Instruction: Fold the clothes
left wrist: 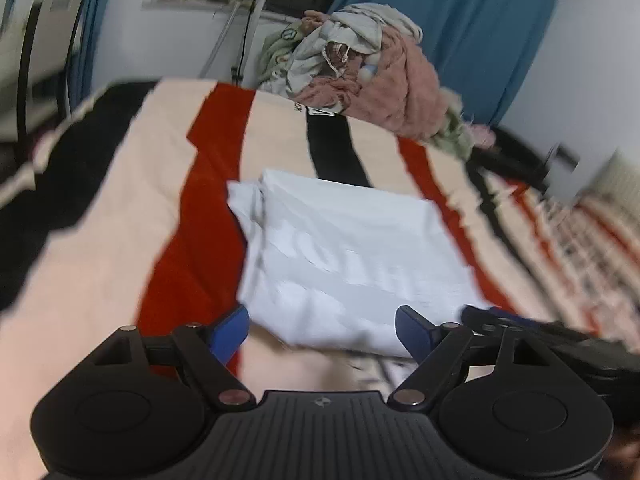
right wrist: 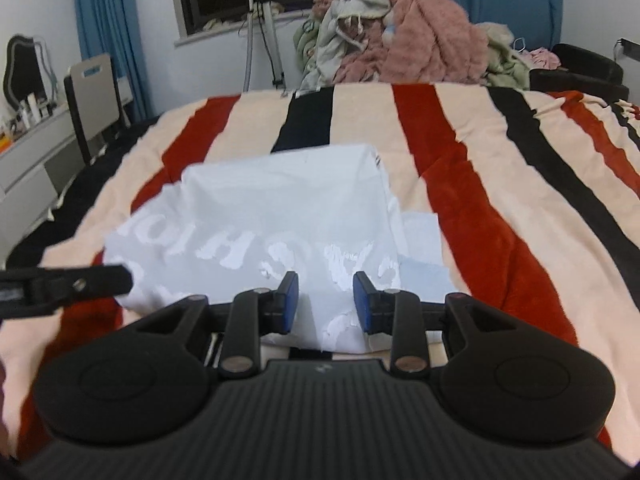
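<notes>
A white T-shirt [left wrist: 348, 256] with pale lettering lies folded into a rough rectangle on the striped blanket [left wrist: 120, 208]; the right wrist view shows the T-shirt [right wrist: 280, 208] too, a light blue layer poking out at its right side. My left gripper [left wrist: 320, 320] hovers over the shirt's near edge, its blue pads far apart and nothing between them. My right gripper [right wrist: 326, 298] is over the near edge as well, pads a short way apart with the cloth showing through the gap; no pad presses on it. Each gripper shows at the edge of the other's view.
A heap of pink, grey and green clothes [right wrist: 400, 40] is piled at the far end of the bed. Behind it are blue curtains, a window and a metal stand [right wrist: 260, 32]. A chair [right wrist: 94, 96] and a white dresser [right wrist: 28, 156] stand on the left.
</notes>
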The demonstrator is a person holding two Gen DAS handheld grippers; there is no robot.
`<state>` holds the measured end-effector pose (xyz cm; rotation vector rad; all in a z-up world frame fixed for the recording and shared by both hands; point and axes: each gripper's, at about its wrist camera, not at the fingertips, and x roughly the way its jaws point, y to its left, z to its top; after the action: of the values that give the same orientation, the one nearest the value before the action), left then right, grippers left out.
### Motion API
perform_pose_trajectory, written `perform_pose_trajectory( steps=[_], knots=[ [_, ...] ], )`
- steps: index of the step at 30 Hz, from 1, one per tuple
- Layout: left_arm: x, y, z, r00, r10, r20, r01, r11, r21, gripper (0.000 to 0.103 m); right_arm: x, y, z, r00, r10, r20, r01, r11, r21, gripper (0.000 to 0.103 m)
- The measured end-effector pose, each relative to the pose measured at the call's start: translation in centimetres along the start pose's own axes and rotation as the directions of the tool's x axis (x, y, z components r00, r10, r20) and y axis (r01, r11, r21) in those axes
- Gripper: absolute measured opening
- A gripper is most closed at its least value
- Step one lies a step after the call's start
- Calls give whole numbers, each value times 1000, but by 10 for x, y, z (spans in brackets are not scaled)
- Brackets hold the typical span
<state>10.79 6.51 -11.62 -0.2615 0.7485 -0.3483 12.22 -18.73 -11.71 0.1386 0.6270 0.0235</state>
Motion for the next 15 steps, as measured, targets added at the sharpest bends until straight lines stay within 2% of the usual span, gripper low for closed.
perform_pose_trajectory(
  steps=[3, 7, 11, 13, 15],
  knots=[
    [3, 13, -8, 992, -116, -44, 108, 983, -151, 84, 1, -1, 3, 1000, -17, 8, 17, 1000, 2, 33],
    [30, 37, -16, 973, -215, -87, 169, 915, -366, 83, 6, -3, 4, 1000, -22, -6, 22, 1000, 19, 33],
    [57, 58, -21, 972, -226, -66, 158, 834, -528, 81, 10, -3, 4, 999, -35, -20, 35, 999, 24, 33],
    [62, 61, -19, 975, -220, -29, 167, 816, -553, 81, 12, -3, 3, 999, -40, -27, 40, 999, 27, 33],
    [61, 60, -17, 976, -216, 13, 187, 815, -549, 78, 13, -3, 2, 998, -43, -35, 44, 999, 26, 33]
  ],
)
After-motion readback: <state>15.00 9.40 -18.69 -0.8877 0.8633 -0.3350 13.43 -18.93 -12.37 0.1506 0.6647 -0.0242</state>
